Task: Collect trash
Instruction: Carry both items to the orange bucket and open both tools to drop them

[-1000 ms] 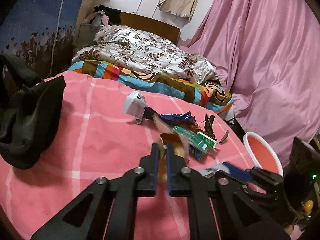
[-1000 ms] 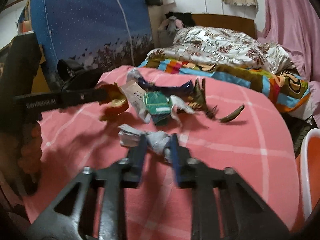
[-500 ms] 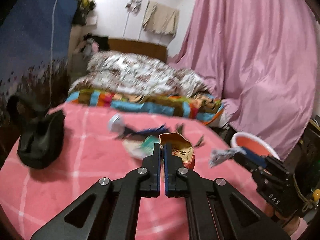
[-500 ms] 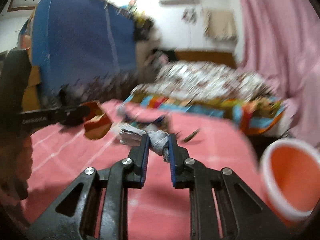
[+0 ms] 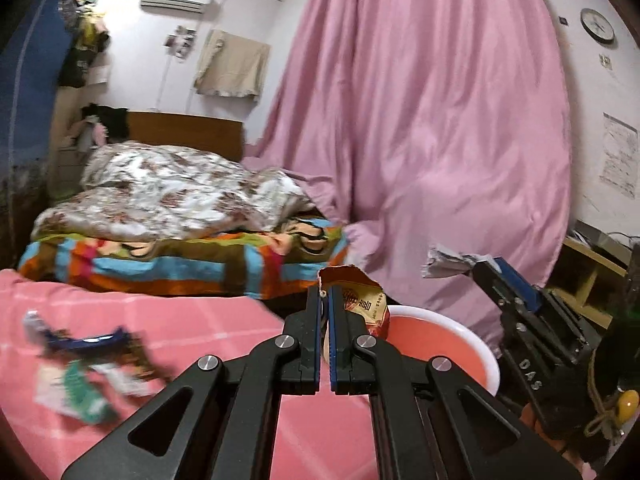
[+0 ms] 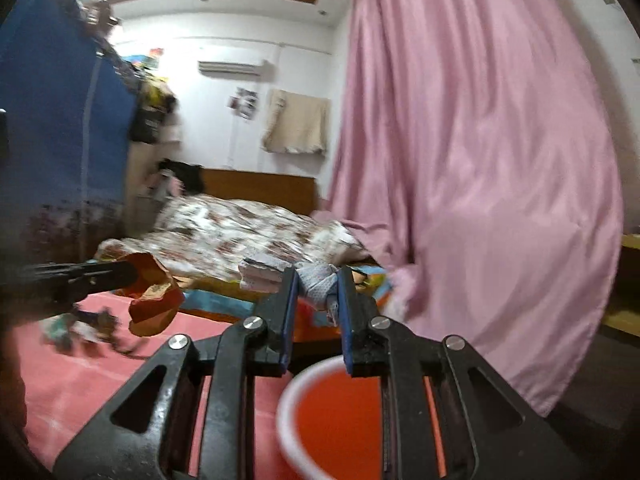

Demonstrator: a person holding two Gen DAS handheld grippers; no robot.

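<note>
Left gripper (image 5: 324, 300) pinches wrapper (image 5: 362, 300), right gripper (image 6: 318, 292) clamps tissue wad (image 6: 316, 282); centre both over bin (image 6: 286, 404), seemingly near, before releasing.

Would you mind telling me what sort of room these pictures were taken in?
Most likely a lived-in home bedroom: a bed with a rumpled floral quilt and brown wooden headboard, a long pink curtain, and a white wall-mounted air conditioner high on the far wall.

Left gripper (image 5: 325, 300) clamped tight; right gripper (image 6: 318, 288) pinching, jaws wider.
</note>
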